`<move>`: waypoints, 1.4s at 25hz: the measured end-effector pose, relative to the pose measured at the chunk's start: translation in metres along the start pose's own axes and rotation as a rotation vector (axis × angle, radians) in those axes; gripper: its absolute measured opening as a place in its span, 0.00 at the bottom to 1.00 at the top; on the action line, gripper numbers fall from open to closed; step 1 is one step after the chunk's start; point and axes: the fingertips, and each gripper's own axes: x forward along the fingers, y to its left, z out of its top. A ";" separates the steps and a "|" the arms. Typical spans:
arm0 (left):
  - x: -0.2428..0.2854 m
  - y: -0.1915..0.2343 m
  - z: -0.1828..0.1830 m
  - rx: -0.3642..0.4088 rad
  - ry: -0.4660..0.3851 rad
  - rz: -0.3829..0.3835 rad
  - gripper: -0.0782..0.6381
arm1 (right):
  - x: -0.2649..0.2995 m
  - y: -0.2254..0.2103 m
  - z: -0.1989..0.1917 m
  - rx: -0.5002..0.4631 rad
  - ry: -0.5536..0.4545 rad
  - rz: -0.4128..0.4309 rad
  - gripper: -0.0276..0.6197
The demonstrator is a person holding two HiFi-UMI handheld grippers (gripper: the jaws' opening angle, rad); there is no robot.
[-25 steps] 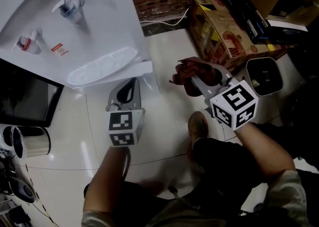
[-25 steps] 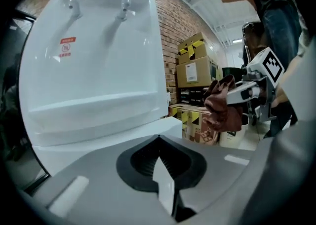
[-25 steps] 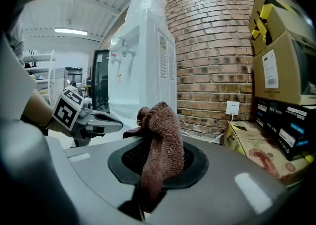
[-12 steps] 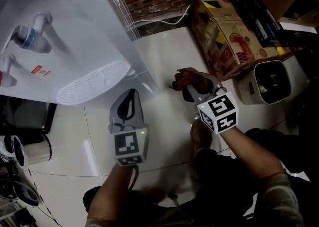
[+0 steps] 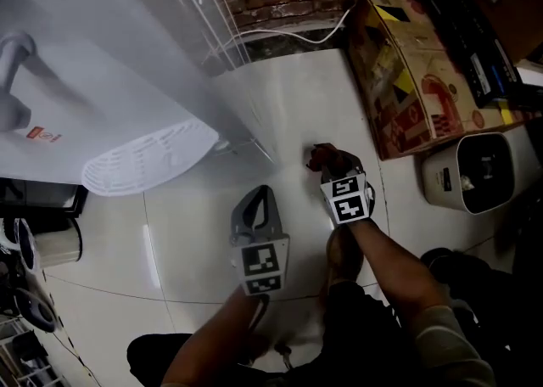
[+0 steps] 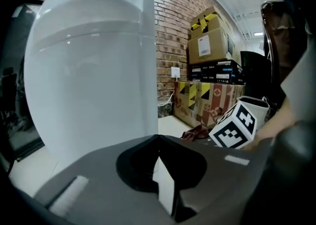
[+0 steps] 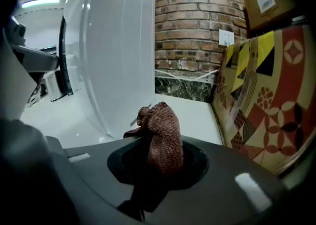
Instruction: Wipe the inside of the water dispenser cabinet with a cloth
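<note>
Head view is showing the white water dispenser [image 5: 127,88] standing at the far left. Its cabinet interior is not showing in any view, so the wiping is looking not yet begun. The left gripper [image 5: 257,199] is hanging closed and empty above the floor [image 5: 288,97]. The right gripper [image 5: 333,165] is pinching the cloth [image 7: 160,137], a crumpled reddish-brown wad, low and near the dispenser's right side.

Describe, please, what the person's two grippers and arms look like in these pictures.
Both are grey plastic tools. The left gripper has a teardrop-shaped body with a dark opening; the right gripper looks alike. Each carries a white cube printed with black square markers. The forearms are bare; a pale short sleeve shows on the right arm.
</note>
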 end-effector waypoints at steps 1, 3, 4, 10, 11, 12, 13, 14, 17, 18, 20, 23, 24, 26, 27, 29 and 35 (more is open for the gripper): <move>0.002 0.000 -0.006 0.002 0.018 -0.002 0.11 | 0.011 -0.002 -0.011 0.002 0.031 -0.005 0.18; 0.005 0.000 -0.016 -0.001 0.049 -0.007 0.11 | 0.030 -0.004 -0.033 -0.009 0.106 -0.007 0.18; 0.006 0.000 -0.020 -0.008 0.059 -0.008 0.11 | 0.038 -0.005 -0.044 -0.017 0.144 -0.007 0.18; 0.008 0.013 -0.025 -0.042 0.066 0.010 0.11 | 0.053 0.002 -0.070 0.055 0.256 0.050 0.35; 0.007 0.015 -0.023 -0.049 0.062 0.008 0.11 | 0.048 0.001 -0.066 0.073 0.248 0.056 0.41; 0.006 0.015 -0.020 -0.056 0.056 0.004 0.11 | 0.038 0.000 -0.059 0.084 0.230 0.056 0.44; 0.003 0.016 -0.015 -0.063 0.047 -0.002 0.11 | 0.026 -0.003 -0.048 0.090 0.199 0.052 0.47; -0.001 0.016 -0.008 -0.068 0.035 -0.009 0.11 | 0.010 -0.005 -0.035 0.098 0.161 0.046 0.49; -0.019 0.019 0.026 -0.081 -0.023 -0.023 0.11 | -0.057 -0.011 0.021 0.128 0.006 0.016 0.47; -0.027 0.021 0.041 -0.081 -0.046 -0.024 0.11 | -0.084 -0.012 0.045 0.126 -0.058 0.002 0.41; -0.048 0.026 0.071 -0.076 -0.090 -0.022 0.11 | -0.139 -0.009 0.094 0.106 -0.179 -0.020 0.29; -0.085 0.026 0.112 -0.074 -0.158 -0.029 0.11 | -0.216 -0.002 0.153 0.074 -0.316 -0.037 0.15; -0.099 0.026 0.123 -0.078 -0.182 -0.033 0.11 | -0.239 0.001 0.169 0.062 -0.356 -0.042 0.12; -0.126 0.027 0.143 -0.094 -0.225 -0.039 0.11 | -0.282 0.011 0.195 0.033 -0.428 -0.049 0.09; -0.139 0.028 0.152 -0.106 -0.246 -0.041 0.11 | -0.301 0.017 0.204 0.020 -0.457 -0.051 0.07; -0.164 0.026 0.169 -0.134 -0.285 -0.046 0.11 | -0.331 0.026 0.212 0.011 -0.497 -0.049 0.06; -0.198 0.012 0.182 -0.103 -0.334 -0.057 0.11 | -0.359 0.048 0.190 0.001 -0.516 -0.055 0.06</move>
